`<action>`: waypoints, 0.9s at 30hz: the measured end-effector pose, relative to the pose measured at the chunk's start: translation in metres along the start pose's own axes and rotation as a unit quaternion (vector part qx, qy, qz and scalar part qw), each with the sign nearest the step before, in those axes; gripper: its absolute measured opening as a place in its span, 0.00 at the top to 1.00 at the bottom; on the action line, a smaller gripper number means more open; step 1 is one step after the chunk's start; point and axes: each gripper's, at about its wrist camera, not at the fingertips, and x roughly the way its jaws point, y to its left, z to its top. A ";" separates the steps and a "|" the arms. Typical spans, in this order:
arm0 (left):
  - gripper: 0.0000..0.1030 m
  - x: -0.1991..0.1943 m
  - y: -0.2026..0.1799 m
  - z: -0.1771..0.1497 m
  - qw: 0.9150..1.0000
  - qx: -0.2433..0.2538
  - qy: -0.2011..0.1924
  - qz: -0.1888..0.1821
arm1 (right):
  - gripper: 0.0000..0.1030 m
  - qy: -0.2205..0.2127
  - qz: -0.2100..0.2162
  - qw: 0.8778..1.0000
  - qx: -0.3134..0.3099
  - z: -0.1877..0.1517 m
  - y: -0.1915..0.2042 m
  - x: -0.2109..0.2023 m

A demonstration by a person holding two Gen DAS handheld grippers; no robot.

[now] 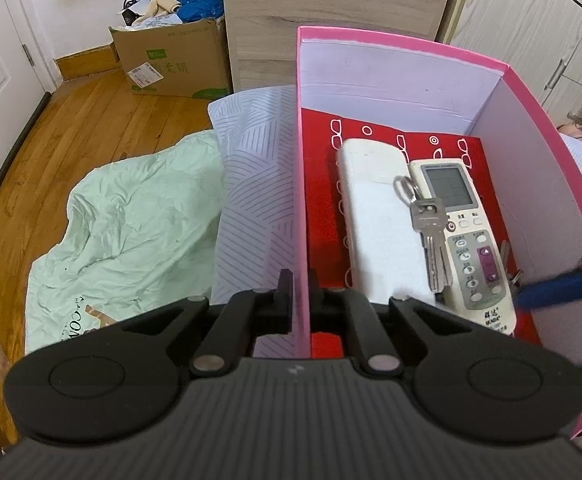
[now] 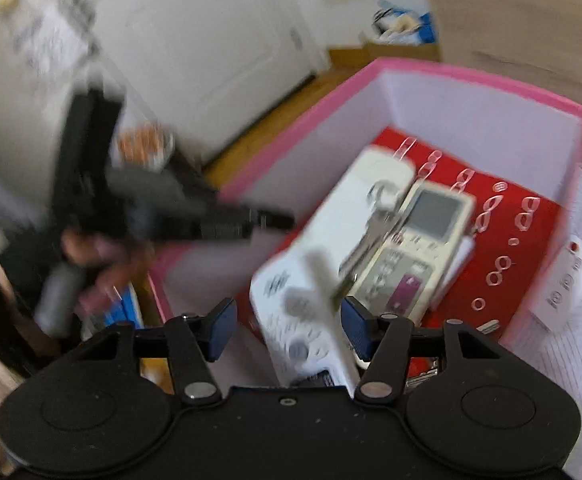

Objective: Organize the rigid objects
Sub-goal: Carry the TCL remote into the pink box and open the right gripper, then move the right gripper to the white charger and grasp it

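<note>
Left gripper (image 1: 299,300) clamped on the near wall of the pink box (image 1: 403,44). Right gripper (image 2: 287,330) hanging over the box, blue pads (image 2: 223,330) spread, nothing held. Inside, on the red lining: white remote (image 1: 371,216), buttoned remote (image 1: 463,236), keys (image 1: 431,236) across both. Beyond: cardboard box (image 1: 171,60).

A crumpled green sheet (image 1: 131,216) lies on the wooden floor (image 1: 91,120), near a cardboard box (image 1: 175,60).
</note>
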 end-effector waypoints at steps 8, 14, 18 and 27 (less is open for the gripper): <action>0.94 0.000 -0.003 0.001 1.000 0.002 0.000 0.006 | 0.39 -0.135 -0.080 0.988 0.012 0.003 -0.021 -0.086; 0.94 -0.001 -0.003 0.001 1.000 -0.001 0.001 0.006 | 0.39 -0.150 -0.193 0.969 0.039 -0.007 -0.064 -0.095; 0.94 -0.002 -0.003 0.001 1.000 -0.001 0.001 0.006 | 0.39 -0.132 -0.252 0.957 0.054 -0.011 -0.089 -0.081; 0.94 -0.001 0.000 0.002 1.000 -0.003 0.003 0.000 | 0.38 -0.082 -0.339 0.937 -0.007 -0.019 -0.121 -0.050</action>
